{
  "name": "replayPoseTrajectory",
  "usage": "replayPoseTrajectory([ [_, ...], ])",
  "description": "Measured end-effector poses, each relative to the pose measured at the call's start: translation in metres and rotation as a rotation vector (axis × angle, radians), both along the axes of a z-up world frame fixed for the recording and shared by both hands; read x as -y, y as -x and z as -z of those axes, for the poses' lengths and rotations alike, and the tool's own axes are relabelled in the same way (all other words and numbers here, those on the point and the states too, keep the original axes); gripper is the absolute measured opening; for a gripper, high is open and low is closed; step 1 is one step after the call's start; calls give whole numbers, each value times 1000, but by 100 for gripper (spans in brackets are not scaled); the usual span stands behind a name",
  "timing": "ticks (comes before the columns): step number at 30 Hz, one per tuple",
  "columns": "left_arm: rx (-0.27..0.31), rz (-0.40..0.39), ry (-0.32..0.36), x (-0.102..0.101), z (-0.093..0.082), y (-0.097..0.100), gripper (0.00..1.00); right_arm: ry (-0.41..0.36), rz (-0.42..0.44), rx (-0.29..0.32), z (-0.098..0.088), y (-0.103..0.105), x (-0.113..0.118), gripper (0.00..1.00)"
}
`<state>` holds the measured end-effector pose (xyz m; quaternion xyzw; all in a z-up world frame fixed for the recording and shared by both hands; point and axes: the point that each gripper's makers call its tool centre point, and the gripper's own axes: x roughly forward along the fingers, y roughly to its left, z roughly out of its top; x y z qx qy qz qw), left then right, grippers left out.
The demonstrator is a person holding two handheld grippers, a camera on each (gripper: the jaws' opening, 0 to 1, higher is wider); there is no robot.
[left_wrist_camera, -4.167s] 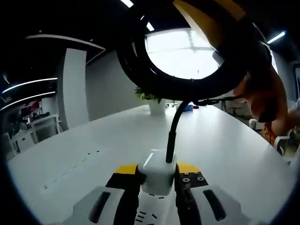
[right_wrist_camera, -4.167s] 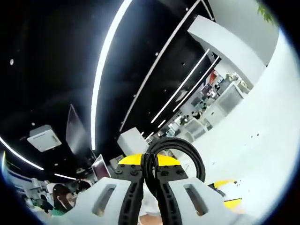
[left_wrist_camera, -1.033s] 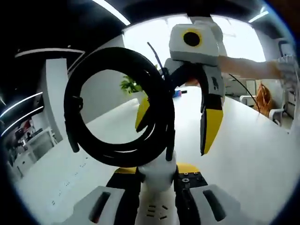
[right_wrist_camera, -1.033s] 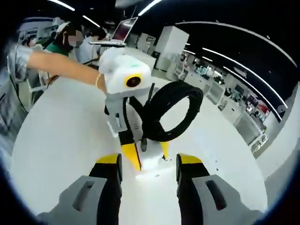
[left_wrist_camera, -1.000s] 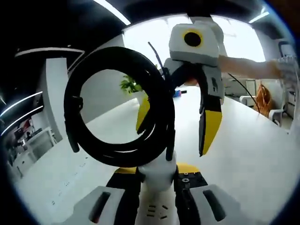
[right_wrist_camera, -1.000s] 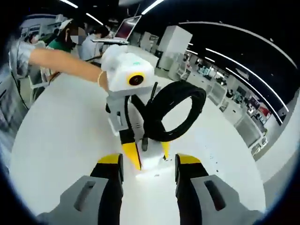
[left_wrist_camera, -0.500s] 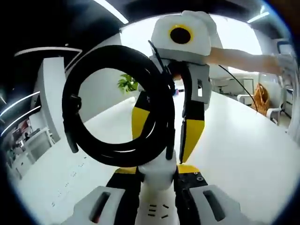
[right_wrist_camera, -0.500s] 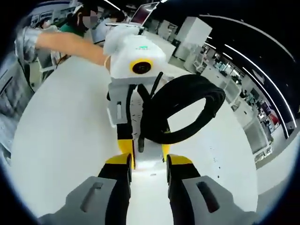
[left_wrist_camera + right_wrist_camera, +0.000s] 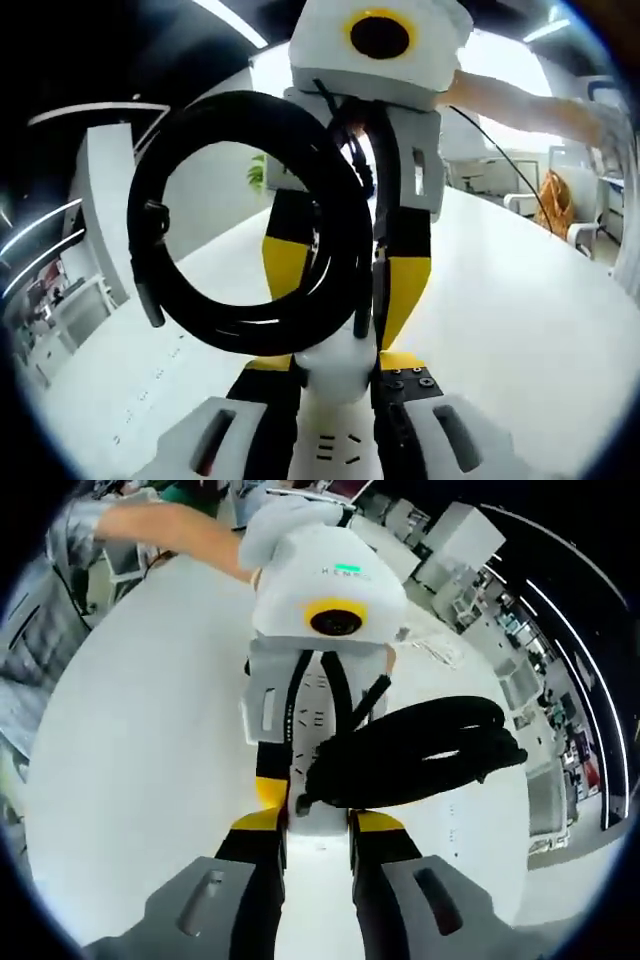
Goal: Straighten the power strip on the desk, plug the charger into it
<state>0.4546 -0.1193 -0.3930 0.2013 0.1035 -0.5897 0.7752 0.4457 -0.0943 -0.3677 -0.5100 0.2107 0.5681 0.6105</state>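
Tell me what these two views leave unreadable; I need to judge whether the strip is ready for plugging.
- Power strip, left gripper view: sockets cut off by the bottom edge and the left gripper.
- Power strip body, right gripper view: mostly behind the coiled cable and the right gripper.
- Cable's plug end: lost in the coil.

Power strip [image 9: 335,440]: white, dark socket slots. Cable coil [image 9: 245,225]: black. L gripper [image 9: 335,375]: grey-white body, black jaws w/ yellow tips. R gripper [image 9: 315,830]: same colours; seen in left gripper view w/ yellow ring round lens. Desk [image 9: 130,750]: plain white. Sleeve [image 9: 45,590]: grey.
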Motion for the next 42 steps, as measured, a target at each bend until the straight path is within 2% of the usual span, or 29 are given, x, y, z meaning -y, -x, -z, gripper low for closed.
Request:
replayPoseTrajectory([
  [5,-1,-3,1,0,0,0,26,44,-3,-4,0,-1,1,22],
  [10,3,-20,1,0,0,0,27,54,14,-6,0,-2,2,22],
  [15,35,-33,-42,-3,3,-2,28,65,24,-4,0,-2,2,21],
  [17,44,-47,-50,-6,5,-3,32,65,24,-5,0,-2,2,21],
  [19,6,-49,-27,-9,6,4,39,61,28,-7,0,-2,3,21],
  [23,-7,-53,-10,-17,2,8,51,49,32,-15,0,-2,3,21],
  [26,-13,-62,-17,-26,-1,6,52,42,32,-16,1,2,3,21],
  [31,-6,-80,-30,-38,-7,4,56,47,29,-7,3,10,3,21],
  [42,21,-89,-68,-64,-20,0,82,30,52,-28,5,14,4,21],
])
